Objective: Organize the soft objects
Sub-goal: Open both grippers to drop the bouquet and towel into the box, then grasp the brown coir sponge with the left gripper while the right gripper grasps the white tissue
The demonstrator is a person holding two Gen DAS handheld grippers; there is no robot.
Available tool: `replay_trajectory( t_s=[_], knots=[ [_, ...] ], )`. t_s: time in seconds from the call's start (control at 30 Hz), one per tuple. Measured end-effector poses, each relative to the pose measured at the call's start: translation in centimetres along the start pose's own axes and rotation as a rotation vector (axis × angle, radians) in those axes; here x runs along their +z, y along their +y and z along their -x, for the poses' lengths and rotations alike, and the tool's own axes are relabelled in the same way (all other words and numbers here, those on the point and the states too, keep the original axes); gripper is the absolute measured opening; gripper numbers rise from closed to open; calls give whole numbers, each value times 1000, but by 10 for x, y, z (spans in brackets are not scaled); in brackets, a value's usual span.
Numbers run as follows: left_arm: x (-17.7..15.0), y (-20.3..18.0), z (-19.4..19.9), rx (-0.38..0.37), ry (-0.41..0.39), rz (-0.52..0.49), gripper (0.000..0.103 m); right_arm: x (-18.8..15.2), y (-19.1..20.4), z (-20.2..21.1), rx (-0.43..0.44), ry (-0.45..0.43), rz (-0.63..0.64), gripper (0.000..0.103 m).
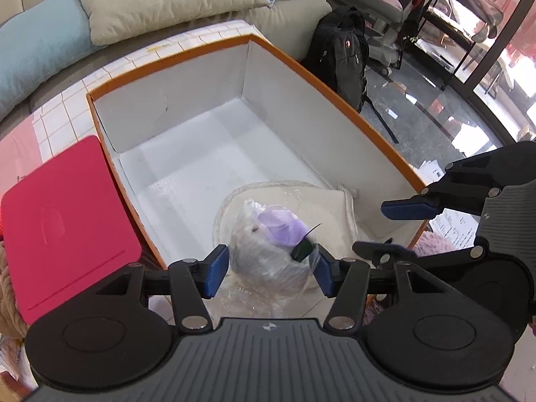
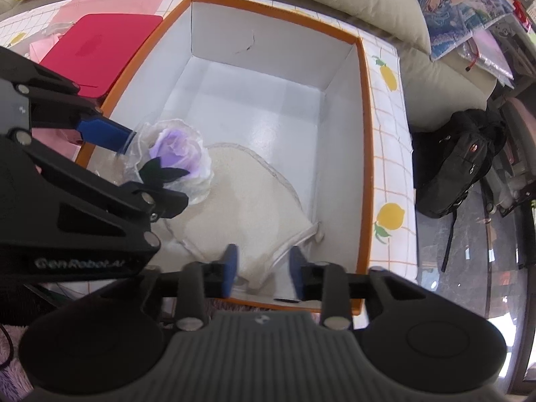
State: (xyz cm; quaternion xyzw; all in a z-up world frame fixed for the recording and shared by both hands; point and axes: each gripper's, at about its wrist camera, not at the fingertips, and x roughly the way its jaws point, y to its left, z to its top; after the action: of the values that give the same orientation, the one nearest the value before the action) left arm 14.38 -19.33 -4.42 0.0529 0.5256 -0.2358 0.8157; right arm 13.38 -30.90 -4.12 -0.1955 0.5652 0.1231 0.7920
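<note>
An orange-rimmed white box stands open on a checked cloth. A cream cushion lies in its near end. On the cushion rests a purple fabric flower in clear wrap. My left gripper points down over it, its jaws open, the flower between them and the wrap brushing the blue pads. My right gripper is open at the cushion's near corner. That corner sits between its fingers with a gap on the right side.
A red flat case lies left of the box. Beige and blue pillows line the sofa behind. A black backpack leans on the floor to the right. The far half of the box floor is bare.
</note>
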Motion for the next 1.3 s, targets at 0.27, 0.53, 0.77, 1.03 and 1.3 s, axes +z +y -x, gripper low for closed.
replay_trajectory(
  t_s=[0.27,0.53,0.77,1.03,1.3],
  knots=[
    [6,7,26,-23,-80,39,75,2,-4,18,-41,-43,16,47],
    [6,5,56,-19,-162,11,75,5,-4,49,-67,-130,-8,51],
    [-10,18,96,4,-280,39,74,3,11,74,5,-279,-124,57],
    [-49,40,128,110,-391,65,74,-2,58,77,112,-419,-316,57],
    [-104,79,141,221,-396,211,74,-5,109,74,131,-475,-330,59]
  ],
)
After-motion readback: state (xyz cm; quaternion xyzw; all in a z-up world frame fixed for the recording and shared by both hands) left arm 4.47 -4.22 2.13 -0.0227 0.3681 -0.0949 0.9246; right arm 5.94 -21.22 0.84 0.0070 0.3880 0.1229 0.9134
